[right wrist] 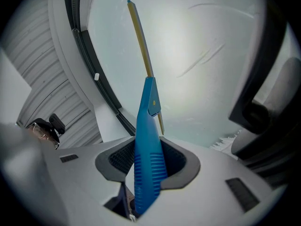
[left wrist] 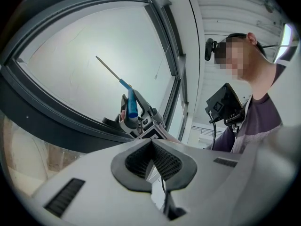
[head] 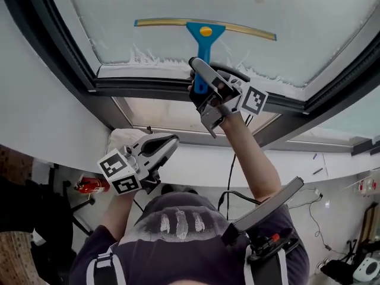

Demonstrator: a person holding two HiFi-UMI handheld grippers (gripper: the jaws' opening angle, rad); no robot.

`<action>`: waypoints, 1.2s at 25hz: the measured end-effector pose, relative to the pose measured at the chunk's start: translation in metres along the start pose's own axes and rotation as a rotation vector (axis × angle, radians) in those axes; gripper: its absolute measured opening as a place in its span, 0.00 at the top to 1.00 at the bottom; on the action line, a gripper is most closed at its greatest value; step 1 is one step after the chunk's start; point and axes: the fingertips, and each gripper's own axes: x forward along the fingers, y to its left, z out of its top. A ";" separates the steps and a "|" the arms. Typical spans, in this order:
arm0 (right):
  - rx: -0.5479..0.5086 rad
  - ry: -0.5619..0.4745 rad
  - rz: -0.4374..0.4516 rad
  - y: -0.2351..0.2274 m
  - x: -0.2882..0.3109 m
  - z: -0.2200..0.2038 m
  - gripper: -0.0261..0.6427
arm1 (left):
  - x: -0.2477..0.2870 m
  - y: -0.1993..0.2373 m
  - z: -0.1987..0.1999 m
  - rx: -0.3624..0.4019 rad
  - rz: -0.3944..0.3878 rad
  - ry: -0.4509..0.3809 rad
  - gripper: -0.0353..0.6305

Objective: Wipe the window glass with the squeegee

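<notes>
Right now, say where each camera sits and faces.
Head view: on the person's head, facing the window glass; left gripper, right gripper, forearms show.
Left gripper view: on that gripper, past its shut jaws toward the glass; person's chest shows.
Right gripper view: on that gripper, along the squeegee toward the glass.
Shared: all show the squeegee.

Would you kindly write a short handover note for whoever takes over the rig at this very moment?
Right tongs: shut on the squeegee by its blue handle; the blade appears to lie against the window glass.
Left tongs: shut, empty, held low, off the glass.
Done: cannot tell how much is wiped.
Left: foam lines the pane's lower edge; probably draw the blade down through it.
</notes>
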 end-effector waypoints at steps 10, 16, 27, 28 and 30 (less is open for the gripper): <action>0.018 0.035 0.016 0.003 -0.005 -0.014 0.76 | 0.003 -0.003 -0.005 0.003 0.074 -0.014 0.94; -0.064 0.177 0.052 0.024 0.013 -0.030 0.76 | -0.010 -0.003 -0.011 -0.004 0.143 -0.013 0.94; -0.263 0.249 0.163 0.065 0.122 -0.039 0.76 | -0.062 0.032 0.030 0.047 0.072 -0.079 0.94; -0.292 0.252 0.164 0.068 0.136 -0.038 0.76 | -0.069 0.036 0.037 0.055 0.061 -0.081 0.94; -0.353 0.253 0.169 0.075 0.163 -0.034 0.76 | -0.082 0.044 0.051 0.072 0.042 -0.089 0.94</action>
